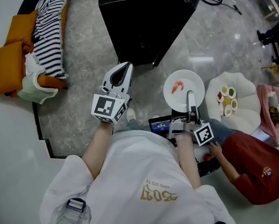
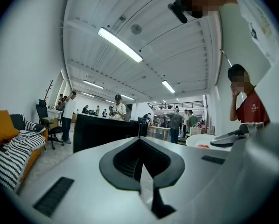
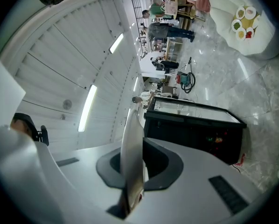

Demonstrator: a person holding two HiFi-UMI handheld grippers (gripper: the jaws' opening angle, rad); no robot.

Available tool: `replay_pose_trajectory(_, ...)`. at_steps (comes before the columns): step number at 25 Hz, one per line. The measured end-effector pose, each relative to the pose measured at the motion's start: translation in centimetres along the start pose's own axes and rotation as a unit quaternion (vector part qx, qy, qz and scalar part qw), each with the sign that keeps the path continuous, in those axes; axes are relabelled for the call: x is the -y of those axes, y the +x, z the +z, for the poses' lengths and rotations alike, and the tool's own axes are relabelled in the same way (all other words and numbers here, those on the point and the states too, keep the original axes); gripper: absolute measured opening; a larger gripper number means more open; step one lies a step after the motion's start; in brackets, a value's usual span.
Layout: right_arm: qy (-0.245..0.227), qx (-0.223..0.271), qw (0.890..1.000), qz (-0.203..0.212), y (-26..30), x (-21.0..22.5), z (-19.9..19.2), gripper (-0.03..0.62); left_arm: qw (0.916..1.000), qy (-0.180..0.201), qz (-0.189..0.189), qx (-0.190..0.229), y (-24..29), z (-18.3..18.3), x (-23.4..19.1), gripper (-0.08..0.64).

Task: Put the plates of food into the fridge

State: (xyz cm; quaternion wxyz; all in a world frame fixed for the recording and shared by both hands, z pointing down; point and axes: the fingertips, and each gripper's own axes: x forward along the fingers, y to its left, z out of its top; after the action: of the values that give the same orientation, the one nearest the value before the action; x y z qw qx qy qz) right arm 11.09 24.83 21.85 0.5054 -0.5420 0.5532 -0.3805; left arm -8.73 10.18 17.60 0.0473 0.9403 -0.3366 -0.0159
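I see the black fridge [image 1: 144, 22] ahead of both sets of fingers, floor [image 1: 83, 101] between. A sofa [image 1: 13, 64] lies left of my left gripper [image 1: 125, 66], fingers pressed together, empty. A person [image 1: 256, 171] sits right of my right gripper [image 1: 191, 96], which pinches the plate [image 1: 198, 84] by its rim.

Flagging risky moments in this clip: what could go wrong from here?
The right gripper clamps the plate by its rim only, so it could tilt and the food slide off.
The fridge shows no open door; opening it with the left gripper may jolt the plate.
A seated person close beside the plate could be bumped.
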Motion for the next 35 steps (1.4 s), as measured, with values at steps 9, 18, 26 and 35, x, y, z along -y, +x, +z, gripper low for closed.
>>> replay_pose_trajectory(9, -0.018, 0.017, 1.0, -0.019, 3.1, -0.1, -2.6, 0.017, 0.9998, -0.019, -0.001, -0.006, 0.5, 0.3, -4.7, 0.005)
replay_pose_trajectory(18, -0.009, 0.021, 1.0, -0.018, 3.8, 0.7, -2.9, 0.017, 0.9996, -0.025, 0.0, -0.01, 0.9, -0.7, -5.4, 0.005)
replay_pose_trajectory(26, -0.004, -0.002, 1.0, -0.009, 6.3, 1.9, -2.8, 0.017, 0.9994, -0.027, 0.019, -0.012, 1.3, -1.9, -6.1, 0.005)
replay_pose_trajectory(35, -0.007, -0.079, 0.997, -0.016, 12.7, 4.3, -2.3, 0.017, 0.9969, -0.027, 0.069, -0.025, 4.9, -1.9, -8.6, 0.005)
